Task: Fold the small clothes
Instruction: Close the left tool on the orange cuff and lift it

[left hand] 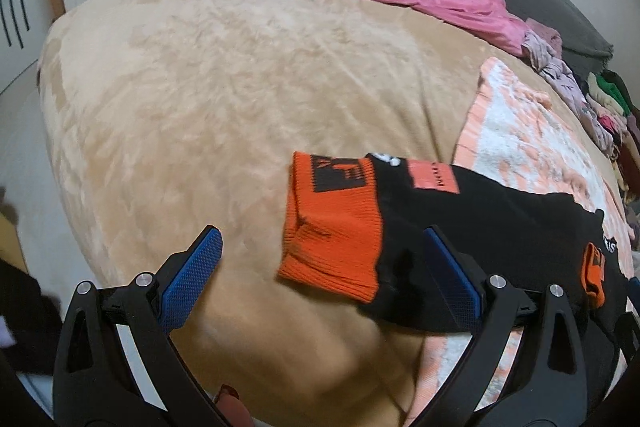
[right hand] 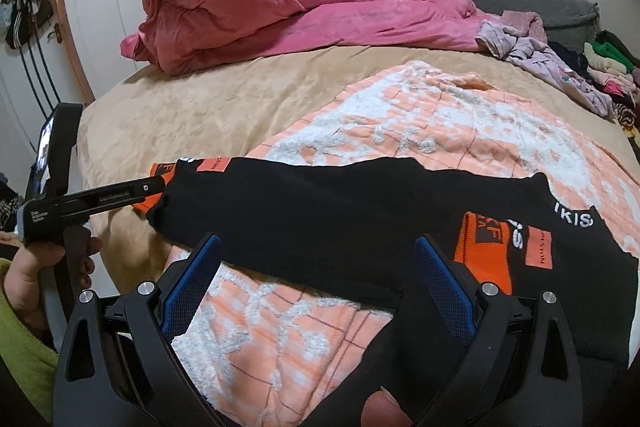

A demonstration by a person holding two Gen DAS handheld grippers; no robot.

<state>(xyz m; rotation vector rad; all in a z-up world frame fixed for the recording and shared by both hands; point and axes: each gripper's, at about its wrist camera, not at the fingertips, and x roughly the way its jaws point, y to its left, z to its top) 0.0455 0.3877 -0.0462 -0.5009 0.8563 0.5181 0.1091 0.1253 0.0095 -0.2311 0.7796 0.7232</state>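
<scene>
Both spread wide, the left gripper (left hand: 320, 281) and right gripper (right hand: 316, 281) hold nothing; the black-and-orange sweatshirt (right hand: 340, 215) stretches 9-to-3 across the bed (left hand: 180, 87), its orange cuff (left hand: 332, 239) nearest the left, at 12.

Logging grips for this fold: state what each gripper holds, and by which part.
Nothing is held. The left gripper and right gripper are both open above the black sweatshirt, the left near its orange cuff.
</scene>
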